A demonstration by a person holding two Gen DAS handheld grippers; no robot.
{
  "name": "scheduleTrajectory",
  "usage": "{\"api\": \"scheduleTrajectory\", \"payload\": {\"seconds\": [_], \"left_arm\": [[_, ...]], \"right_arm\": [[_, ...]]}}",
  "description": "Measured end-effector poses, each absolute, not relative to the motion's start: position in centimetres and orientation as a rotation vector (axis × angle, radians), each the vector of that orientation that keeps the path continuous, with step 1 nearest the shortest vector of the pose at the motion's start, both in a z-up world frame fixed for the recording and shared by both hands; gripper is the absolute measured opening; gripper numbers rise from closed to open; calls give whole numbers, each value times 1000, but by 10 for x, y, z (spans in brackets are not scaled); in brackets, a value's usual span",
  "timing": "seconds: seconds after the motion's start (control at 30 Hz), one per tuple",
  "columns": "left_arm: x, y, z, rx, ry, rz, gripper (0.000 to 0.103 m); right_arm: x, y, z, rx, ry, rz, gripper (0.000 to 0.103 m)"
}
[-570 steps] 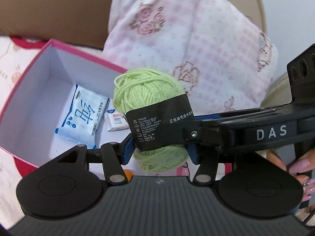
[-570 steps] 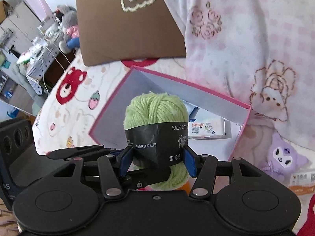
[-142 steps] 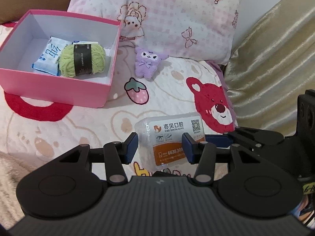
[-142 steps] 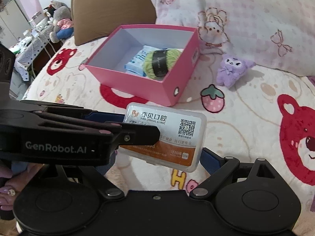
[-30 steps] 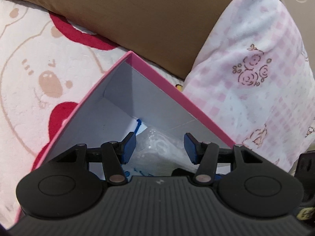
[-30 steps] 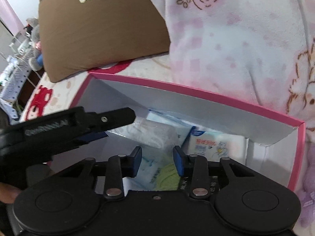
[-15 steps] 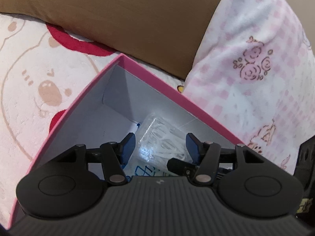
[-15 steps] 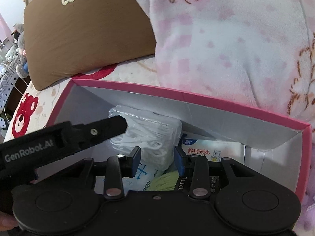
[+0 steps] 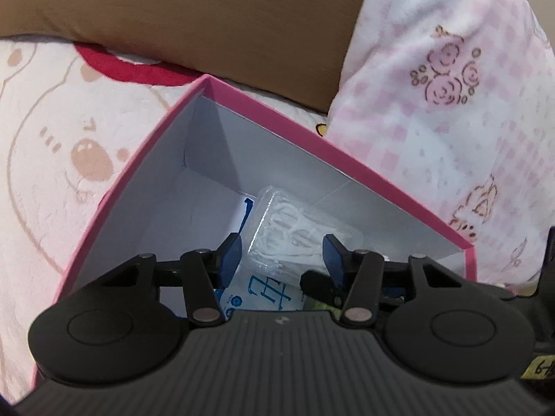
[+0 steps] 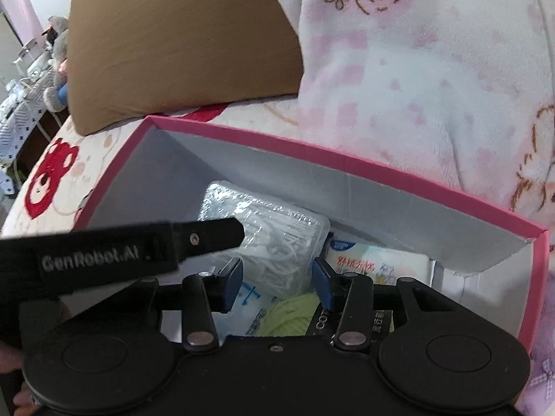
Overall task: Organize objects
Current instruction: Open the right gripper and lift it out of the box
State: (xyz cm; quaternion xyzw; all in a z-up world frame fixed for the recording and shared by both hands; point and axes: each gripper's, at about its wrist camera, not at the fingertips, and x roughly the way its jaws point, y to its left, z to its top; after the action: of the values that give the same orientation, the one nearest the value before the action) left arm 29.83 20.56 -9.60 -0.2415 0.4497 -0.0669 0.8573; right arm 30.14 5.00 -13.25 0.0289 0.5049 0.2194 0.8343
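A pink box (image 9: 277,159) with white walls (image 10: 381,201) sits on the bed. Inside it, a clear floss-pick box (image 9: 298,232) (image 10: 274,239) leans toward the far wall. Green yarn (image 10: 295,315), a blue tissue pack (image 9: 267,294) (image 10: 253,308) and a white tissue pack (image 10: 374,263) lie nearer. My left gripper (image 9: 281,260) hovers over the floss box, jaws closing, pads clear of it. One of its fingers (image 10: 208,235) reaches across in the right wrist view. My right gripper (image 10: 277,279) is above the yarn, jaws opening, with nothing pressed between them.
A brown pillow (image 9: 173,17) (image 10: 173,41) and a pink checked pillow (image 9: 451,104) (image 10: 433,86) crowd the box's far side. The bear-print sheet (image 9: 69,138) spreads to the left. A hand (image 10: 10,357) shows at the lower left edge.
The floss box has gone from between the left jaws to lying in the pink box by the far wall. Both grippers have drawn back a little, and the right jaws are wider.
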Motion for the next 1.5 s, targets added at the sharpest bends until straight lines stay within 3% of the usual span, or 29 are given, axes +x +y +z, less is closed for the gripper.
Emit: {"api": "scheduleTrajectory", "payload": {"seconds": [0.33, 0.5, 0.87, 1.13, 1.5], "left_arm": [[290, 196, -89, -463, 965, -67, 54], [266, 189, -59, -415, 916, -63, 67], [219, 151, -2, -312, 925, -19, 74], [176, 137, 39, -231, 924, -41, 90], [118, 131, 68, -233, 906, -64, 91]], "right_arm": [[280, 48, -120, 25, 1006, 380, 49], [250, 32, -89, 7, 951, 414, 50], [192, 10, -50, 20, 889, 476, 51], [156, -5, -20, -21, 882, 511, 53], [110, -9, 8, -40, 858, 538, 58]]}}
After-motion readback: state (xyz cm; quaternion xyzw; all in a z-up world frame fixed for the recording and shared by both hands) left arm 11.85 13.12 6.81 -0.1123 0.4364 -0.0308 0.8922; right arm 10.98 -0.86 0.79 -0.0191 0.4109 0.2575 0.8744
